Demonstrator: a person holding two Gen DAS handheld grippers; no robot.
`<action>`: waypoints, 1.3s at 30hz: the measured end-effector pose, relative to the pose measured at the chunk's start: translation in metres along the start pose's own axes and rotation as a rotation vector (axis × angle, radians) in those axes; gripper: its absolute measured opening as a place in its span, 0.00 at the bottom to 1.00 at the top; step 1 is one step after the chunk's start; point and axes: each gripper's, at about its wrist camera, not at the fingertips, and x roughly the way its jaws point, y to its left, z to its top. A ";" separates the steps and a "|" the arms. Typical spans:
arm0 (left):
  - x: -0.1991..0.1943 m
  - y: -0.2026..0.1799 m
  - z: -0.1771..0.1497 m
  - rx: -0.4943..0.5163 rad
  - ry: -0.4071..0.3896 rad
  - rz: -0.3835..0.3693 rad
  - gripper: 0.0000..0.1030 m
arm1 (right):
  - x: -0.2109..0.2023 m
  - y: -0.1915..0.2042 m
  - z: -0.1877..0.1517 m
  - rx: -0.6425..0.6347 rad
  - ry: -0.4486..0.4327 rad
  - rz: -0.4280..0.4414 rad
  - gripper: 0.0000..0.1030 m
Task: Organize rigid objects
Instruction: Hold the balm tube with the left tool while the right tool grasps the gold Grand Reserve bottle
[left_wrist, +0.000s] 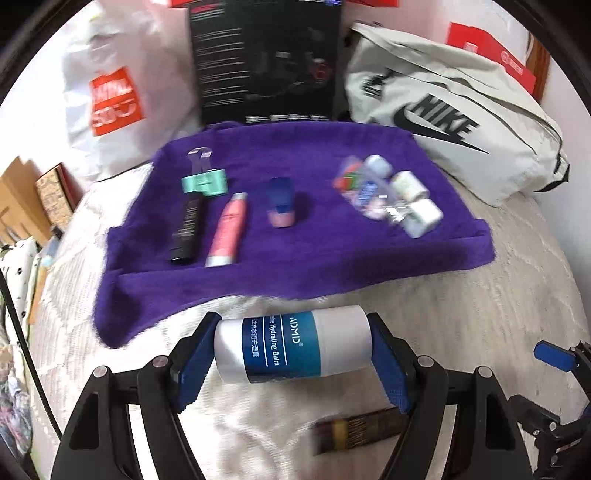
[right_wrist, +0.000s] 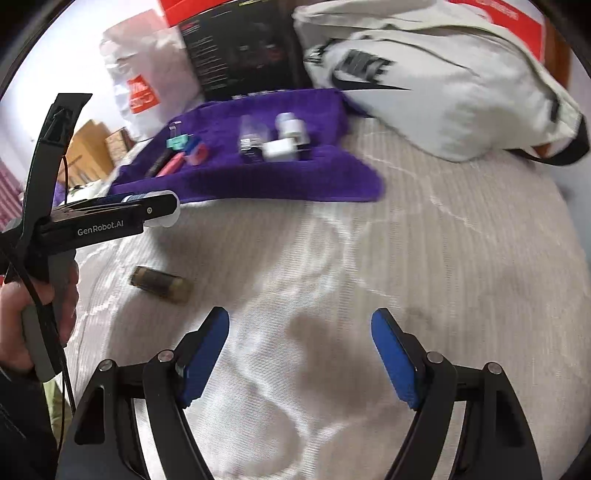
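My left gripper (left_wrist: 293, 350) is shut on a white tube with a blue label, the hydrating balm (left_wrist: 291, 347), held sideways above the bed just short of the purple towel (left_wrist: 295, 258). On the towel lie a black tube (left_wrist: 186, 229), a pink tube (left_wrist: 227, 230), a blue-and-pink bottle (left_wrist: 281, 201), a teal-banded clipper (left_wrist: 202, 173) and a cluster of small white jars (left_wrist: 406, 195). My right gripper (right_wrist: 300, 350) is open and empty over the bedspread. A dark brown and gold tube (right_wrist: 160, 284) lies on the bed to its left; it also shows in the left wrist view (left_wrist: 364, 430).
A white Nike bag (left_wrist: 454, 125) lies at the back right, a black box (left_wrist: 266, 59) stands behind the towel, and a white shopping bag (left_wrist: 114, 99) is at the back left. The left gripper (right_wrist: 110, 218) crosses the right wrist view's left side.
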 end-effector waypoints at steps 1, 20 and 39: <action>-0.003 0.009 -0.002 -0.005 -0.003 0.009 0.75 | 0.003 0.007 0.000 -0.007 0.003 0.010 0.77; -0.009 0.079 -0.016 -0.087 -0.010 0.035 0.75 | 0.062 0.110 0.008 -0.349 0.014 -0.015 0.77; -0.001 0.086 -0.015 -0.093 0.000 0.027 0.75 | 0.062 0.063 0.035 -0.150 0.005 0.021 0.24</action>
